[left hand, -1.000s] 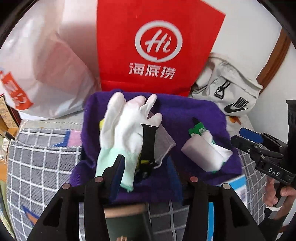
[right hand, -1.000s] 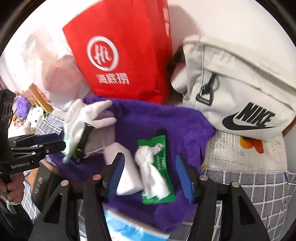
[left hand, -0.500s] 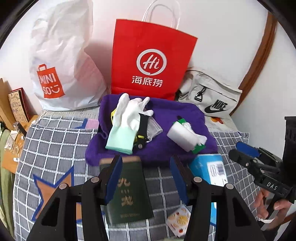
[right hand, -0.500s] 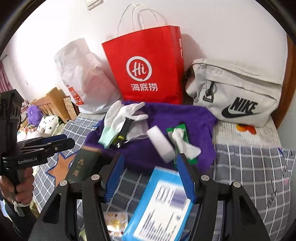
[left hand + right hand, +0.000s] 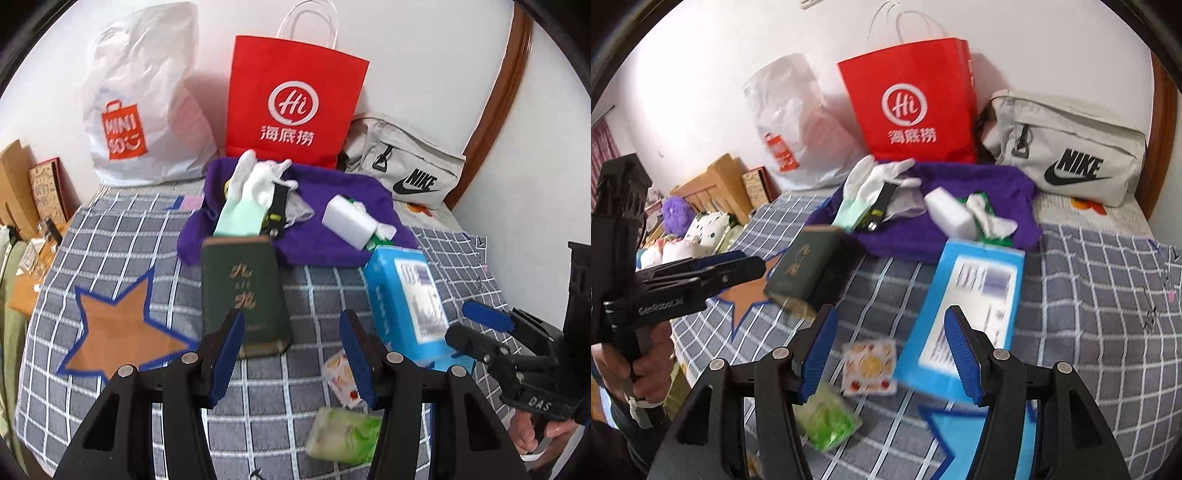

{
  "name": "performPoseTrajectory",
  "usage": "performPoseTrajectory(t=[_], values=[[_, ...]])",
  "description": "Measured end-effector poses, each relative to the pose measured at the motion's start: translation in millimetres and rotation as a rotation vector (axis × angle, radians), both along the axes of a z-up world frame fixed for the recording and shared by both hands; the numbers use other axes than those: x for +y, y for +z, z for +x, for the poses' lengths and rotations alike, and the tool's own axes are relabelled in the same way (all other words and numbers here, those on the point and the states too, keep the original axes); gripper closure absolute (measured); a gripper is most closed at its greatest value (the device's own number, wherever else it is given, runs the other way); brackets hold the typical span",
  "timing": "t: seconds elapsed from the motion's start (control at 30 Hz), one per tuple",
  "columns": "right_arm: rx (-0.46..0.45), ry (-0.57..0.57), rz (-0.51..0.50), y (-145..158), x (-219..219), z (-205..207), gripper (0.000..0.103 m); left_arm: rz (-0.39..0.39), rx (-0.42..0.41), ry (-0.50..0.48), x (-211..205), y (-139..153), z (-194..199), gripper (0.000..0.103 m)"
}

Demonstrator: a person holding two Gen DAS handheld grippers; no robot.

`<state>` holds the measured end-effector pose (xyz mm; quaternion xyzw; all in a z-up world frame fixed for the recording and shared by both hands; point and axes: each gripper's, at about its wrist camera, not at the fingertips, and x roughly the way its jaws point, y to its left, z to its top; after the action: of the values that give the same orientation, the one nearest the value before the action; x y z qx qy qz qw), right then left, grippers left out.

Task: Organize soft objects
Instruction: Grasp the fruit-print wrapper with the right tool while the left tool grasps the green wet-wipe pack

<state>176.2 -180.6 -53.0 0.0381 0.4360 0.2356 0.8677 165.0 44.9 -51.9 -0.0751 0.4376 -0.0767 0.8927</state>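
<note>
While both jaws stand half-open and empty, left gripper (image 5: 291, 347) and right gripper (image 5: 890, 347) hover above the checked bedspread (image 5: 110, 240); soft items lie gathered on the purple towel (image 5: 332, 192). Next: choose a loose green packet (image 5: 827, 421).

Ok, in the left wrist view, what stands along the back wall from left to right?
White crinkled plastic shopping bag with orange print → red paper carrier bag with white handles → pale grey fabric Nike pouch.
</note>
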Motion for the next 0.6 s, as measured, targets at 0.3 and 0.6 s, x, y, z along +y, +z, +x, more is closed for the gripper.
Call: performPoseTrajectory(t=[0.3, 0.6], values=[[0.046, 0.09, -0.049, -36, 33, -37, 0.043, -0.065, 0.044, 0.047, 25, -33, -28, 0.052], [0.077, 0.085, -0.117, -67, 61, -28, 0.043, -0.111, 0.067, 0.04, 40, -54, -33, 0.052]])
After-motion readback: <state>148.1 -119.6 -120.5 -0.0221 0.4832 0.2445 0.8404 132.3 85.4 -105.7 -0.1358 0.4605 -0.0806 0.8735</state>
